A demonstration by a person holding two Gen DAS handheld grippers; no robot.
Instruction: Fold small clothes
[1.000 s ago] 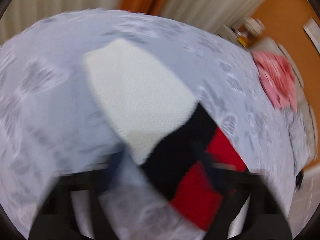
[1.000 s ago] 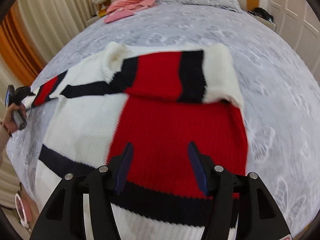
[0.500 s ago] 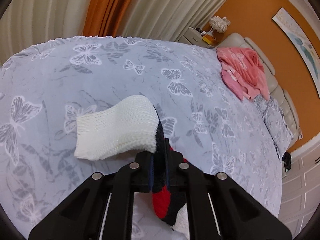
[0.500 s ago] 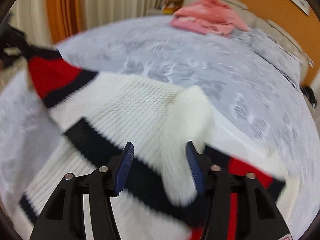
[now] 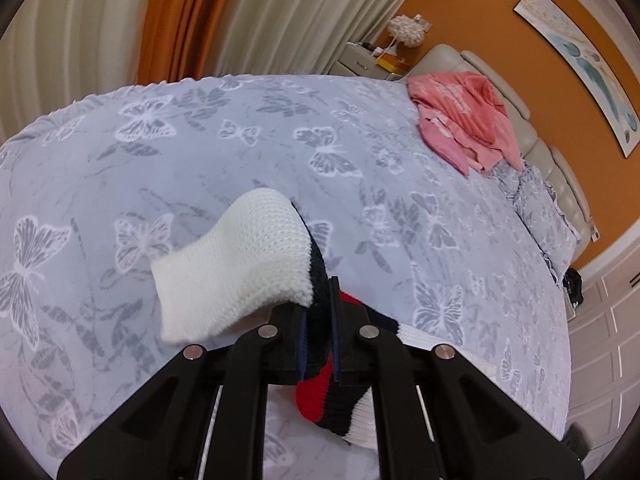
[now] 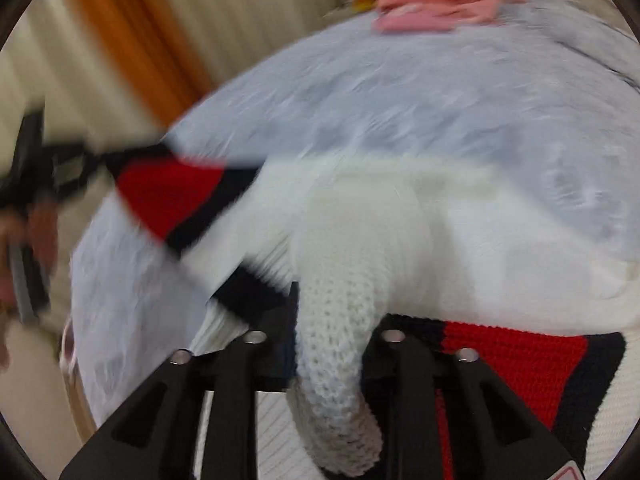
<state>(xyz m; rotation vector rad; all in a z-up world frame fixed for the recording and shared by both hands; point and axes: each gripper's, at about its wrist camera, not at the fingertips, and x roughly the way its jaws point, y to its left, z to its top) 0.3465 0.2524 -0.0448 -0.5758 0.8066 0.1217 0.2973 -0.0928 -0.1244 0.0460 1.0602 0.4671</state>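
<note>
A white, red and navy knitted sweater point(image 6: 460, 248) lies on the grey butterfly-print bedspread point(image 5: 240, 152). My left gripper point(image 5: 319, 320) is shut on the sweater's sleeve point(image 5: 240, 276) at its navy band, with the white cuff sticking out forward and left. In the right wrist view my right gripper point(image 6: 332, 344) is shut on a thick white fold of the sweater point(image 6: 340, 360). The left gripper point(image 6: 44, 176) shows there at far left, pulling the striped sleeve point(image 6: 168, 196) taut above the bed.
Pink clothes point(image 5: 464, 116) are piled at the head of the bed by the beige headboard point(image 5: 520, 120). A nightstand point(image 5: 368, 60) and curtains point(image 5: 200, 20) stand beyond the bed's far edge. Pillows point(image 5: 548, 216) lie at the right.
My right gripper has closed on the white fold of the sweater after being open. My left gripper has stayed shut on the sleeve and lifted it slightly, stretching it out to the left.
</note>
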